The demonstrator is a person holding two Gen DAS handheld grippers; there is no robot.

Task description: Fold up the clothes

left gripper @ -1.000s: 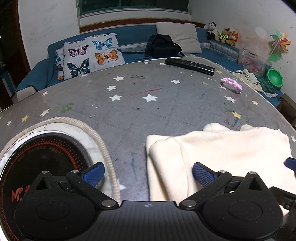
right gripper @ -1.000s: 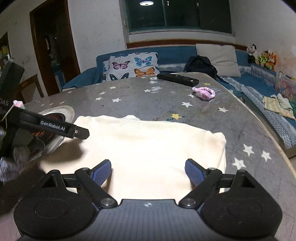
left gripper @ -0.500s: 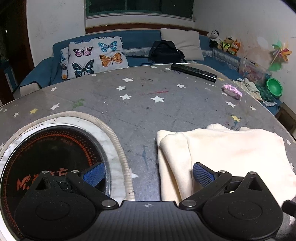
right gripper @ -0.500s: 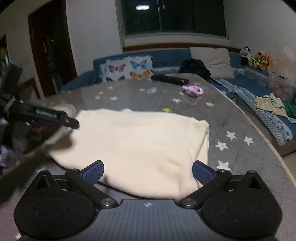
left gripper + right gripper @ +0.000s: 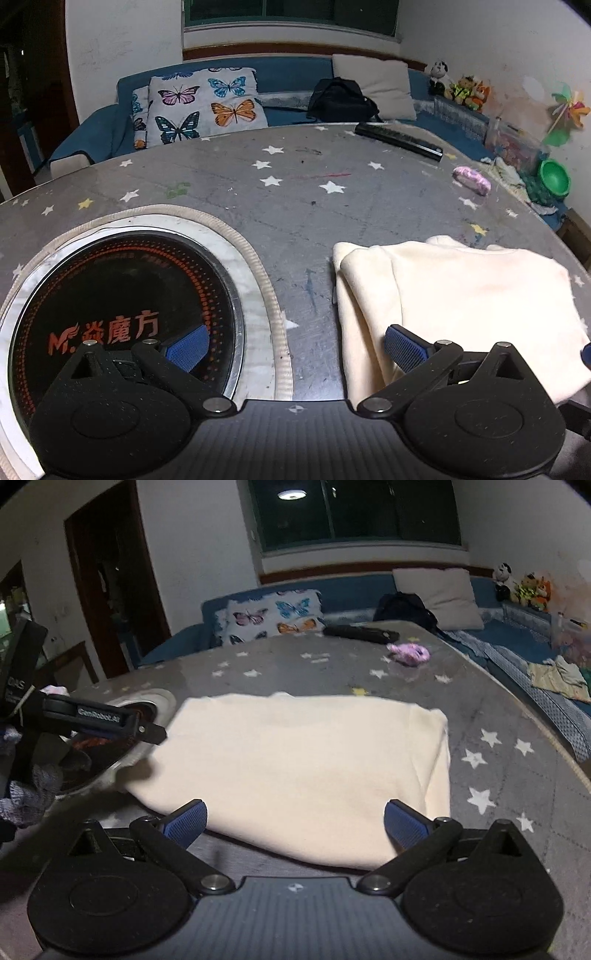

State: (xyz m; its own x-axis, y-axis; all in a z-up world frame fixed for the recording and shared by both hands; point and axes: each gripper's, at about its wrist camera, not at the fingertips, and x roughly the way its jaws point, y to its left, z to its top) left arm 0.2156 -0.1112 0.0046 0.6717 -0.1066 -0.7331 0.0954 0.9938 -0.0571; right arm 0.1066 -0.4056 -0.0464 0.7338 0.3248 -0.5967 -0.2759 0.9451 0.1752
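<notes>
A: The left wrist view alone shows the round black cooktop sunk into the star-patterned table, lettering legible. What does the right wrist view add?

B: A doorway, and the left gripper seen side-on beside the cloth's left edge. In its own view the left gripper stands spread, nothing between its pads.

A: The garment?

B: A cream folded garment lies flat on the table, layered folds along its left edge. The right gripper has just been opening; its jaws stand wide, straddling the near hem without pinching it.
</notes>
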